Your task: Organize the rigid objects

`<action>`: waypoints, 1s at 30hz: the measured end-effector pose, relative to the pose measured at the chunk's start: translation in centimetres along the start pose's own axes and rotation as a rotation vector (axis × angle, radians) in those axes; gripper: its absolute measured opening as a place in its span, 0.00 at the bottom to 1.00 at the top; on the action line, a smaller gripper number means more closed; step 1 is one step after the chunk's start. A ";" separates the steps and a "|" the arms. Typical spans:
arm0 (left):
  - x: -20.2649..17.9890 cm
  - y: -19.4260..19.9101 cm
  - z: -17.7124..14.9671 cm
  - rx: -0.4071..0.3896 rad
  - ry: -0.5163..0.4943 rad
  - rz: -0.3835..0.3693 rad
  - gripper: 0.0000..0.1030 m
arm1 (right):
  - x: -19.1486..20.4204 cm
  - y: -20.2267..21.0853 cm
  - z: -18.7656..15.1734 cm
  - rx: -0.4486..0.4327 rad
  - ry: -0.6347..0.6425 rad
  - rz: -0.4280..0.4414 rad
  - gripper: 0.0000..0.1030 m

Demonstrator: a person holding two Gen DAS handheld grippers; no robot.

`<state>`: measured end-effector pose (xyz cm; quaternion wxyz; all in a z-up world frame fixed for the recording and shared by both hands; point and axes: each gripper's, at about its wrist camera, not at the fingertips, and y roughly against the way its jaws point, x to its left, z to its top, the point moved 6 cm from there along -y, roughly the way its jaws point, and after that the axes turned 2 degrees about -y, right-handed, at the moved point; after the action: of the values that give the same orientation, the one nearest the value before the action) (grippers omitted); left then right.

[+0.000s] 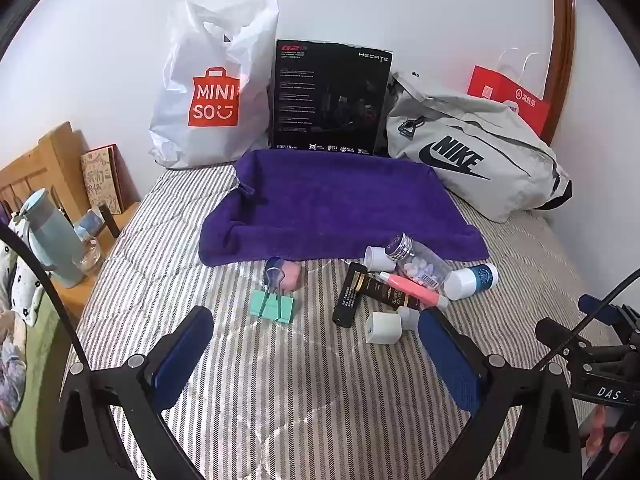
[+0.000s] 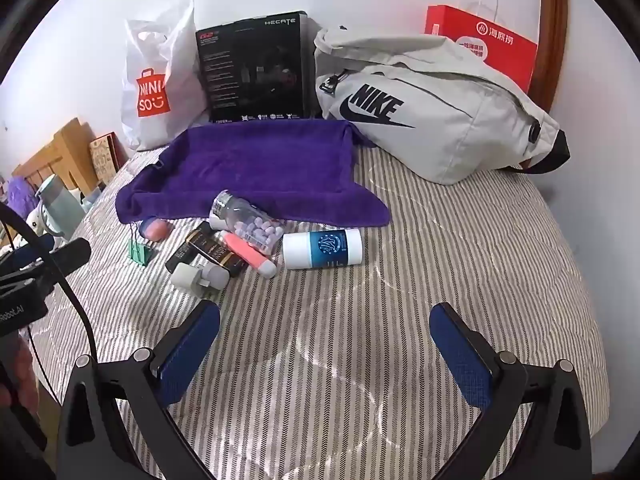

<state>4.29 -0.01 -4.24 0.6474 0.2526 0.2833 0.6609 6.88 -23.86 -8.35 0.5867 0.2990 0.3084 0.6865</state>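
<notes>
- Currently left gripper [image 1: 316,344] and right gripper [image 2: 325,340] both gape, nothing held, hovering over the bed [image 2: 460,264].
- Pile of small items sits just near of the purple towel [image 1: 336,204].
- White bottle [image 2: 323,249] lies far of right gripper, long axis left-right; right hand looks nearer.
- Clip [image 1: 273,307] far-left of left gripper.

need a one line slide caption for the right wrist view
Open right claw over a striped bed, facing a clutter of bottles and small items in front of a purple towel.

left hand-held gripper [image 1: 316,328]: black frame, blue pads, silver screws | right hand-held gripper [image 2: 325,326]: same, black cable
</notes>
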 end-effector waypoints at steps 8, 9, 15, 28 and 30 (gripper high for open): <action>-0.2 -0.3 -0.1 0.018 -0.012 0.000 1.00 | 0.8 0.8 -0.1 -0.028 -0.012 0.012 1.00; -0.2 -0.2 -0.1 0.014 -0.011 0.000 1.00 | 0.8 1.0 -0.2 -0.029 -0.013 0.011 1.00; 0.2 0.1 -0.6 0.002 -0.001 -0.007 1.00 | 0.4 1.3 -0.4 -0.024 -0.009 0.021 1.00; 0.4 0.1 -0.8 0.011 -0.007 0.000 1.00 | 0.4 1.6 -0.2 -0.025 -0.010 0.016 1.00; 0.4 0.1 -0.8 0.012 -0.007 0.002 1.00 | 0.4 1.6 -0.3 -0.026 -0.008 0.015 1.00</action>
<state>3.64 0.33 -4.70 0.6462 0.2591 0.2848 0.6590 5.64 -23.63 -7.26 0.5867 0.2966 0.2948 0.6935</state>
